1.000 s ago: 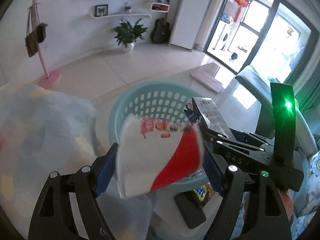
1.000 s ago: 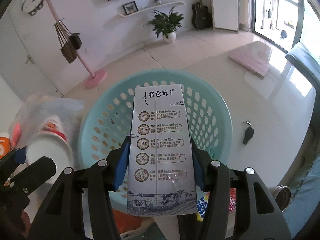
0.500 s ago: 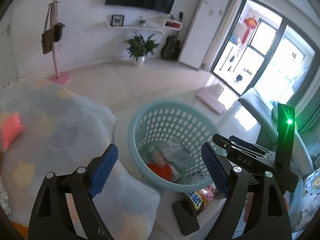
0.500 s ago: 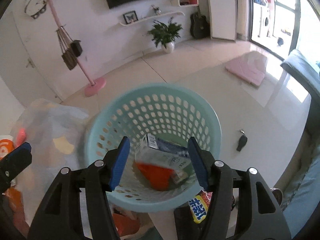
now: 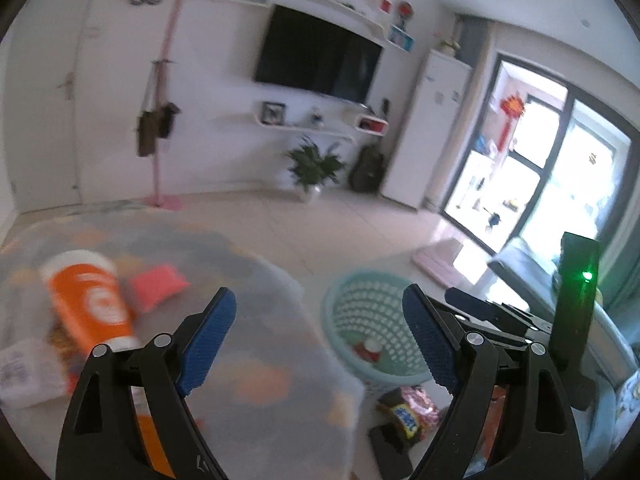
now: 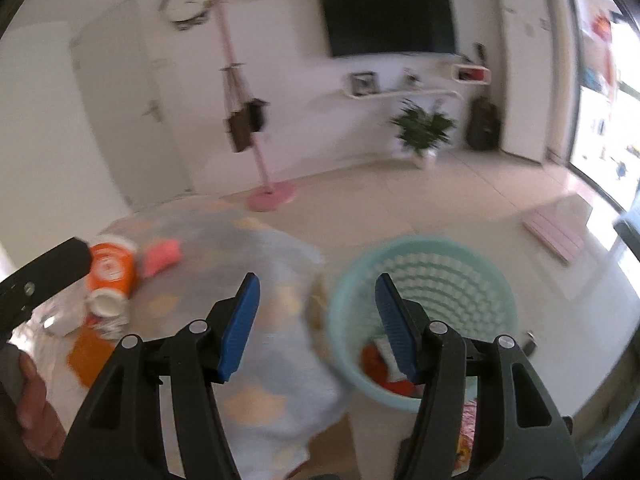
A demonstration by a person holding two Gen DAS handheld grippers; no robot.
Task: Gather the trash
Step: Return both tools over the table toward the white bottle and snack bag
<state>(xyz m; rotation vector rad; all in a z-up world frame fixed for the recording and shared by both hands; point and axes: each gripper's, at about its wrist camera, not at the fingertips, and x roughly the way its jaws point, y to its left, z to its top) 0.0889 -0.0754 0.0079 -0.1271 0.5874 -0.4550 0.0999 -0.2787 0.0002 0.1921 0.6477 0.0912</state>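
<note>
One orange cup (image 5: pixel 90 305) lies near the counter's (image 5: pixel 256 344) left edge; one teal basket (image 5: pixel 362 308) sits past its right edge, trash inside. Your left hand-held gripper (image 5: pixel 316 344) and right hand-held gripper (image 6: pixel 318 322) tilt downward, released, empty; the right's jaws just widened.

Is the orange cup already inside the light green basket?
No. In the left wrist view the orange cup lies on its side on the table, well apart from the basket on the floor.

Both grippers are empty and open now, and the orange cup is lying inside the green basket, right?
Not quite. Both the left gripper and right gripper are empty and open, but the orange cup lies on the table, outside the green basket; the left wrist view shows it.
</note>
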